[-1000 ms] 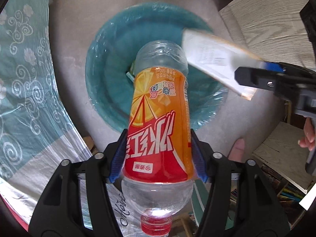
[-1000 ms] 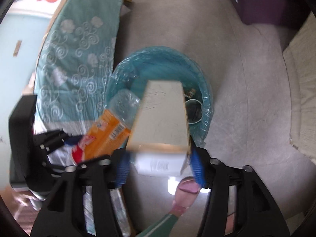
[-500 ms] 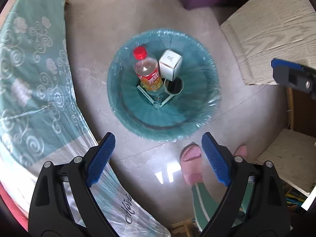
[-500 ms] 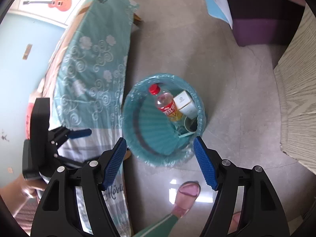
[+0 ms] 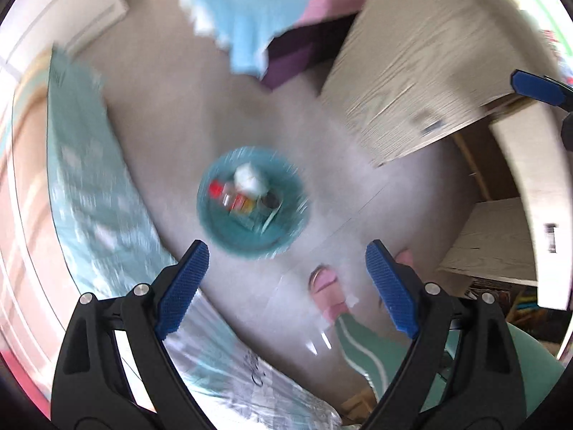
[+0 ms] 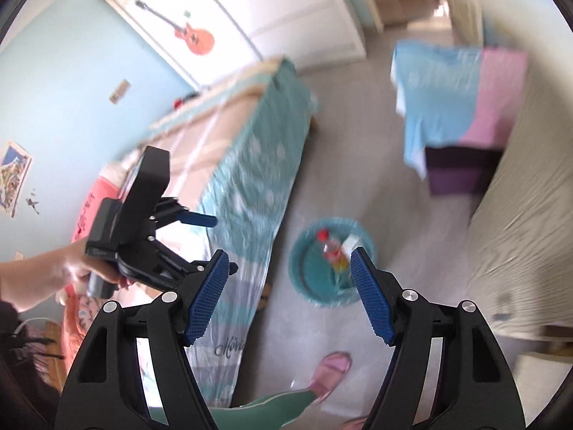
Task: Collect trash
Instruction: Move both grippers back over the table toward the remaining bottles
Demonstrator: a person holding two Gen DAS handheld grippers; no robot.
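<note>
Left wrist view, items listed by size, blur noted throughout.

Bed (image 6: 250, 165): teal patterned cover, runs along the left of the floor; my left gripper (image 5: 286, 286) hangs beside its edge.

Wooden cabinet (image 5: 422, 82): pale grain, at the right of the floor.

Blue and pink cloth (image 6: 454, 93): draped over a dark purple box (image 6: 462, 172) at the far side of the room.

Trash bin (image 5: 218, 229): round, teal liner, standing on the floor between bed and cabinet, well below both of my grippers.

Left gripper: empty, blue pads spread wide. From the right wrist view I see it in my left hand (image 6: 71, 268) over the bed.

Right gripper (image 6: 288, 299): empty, pads held wide apart, with the bin showing between them on the floor beyond.

Pink slipper (image 6: 331, 371): on my foot, on the floor near the bin.

Bottle (image 5: 234, 199): red cap, orange label, lying inside the bin.

White carton (image 5: 250, 179): inside the bin, touching the bottle as far as the blur allows me to judge.
</note>
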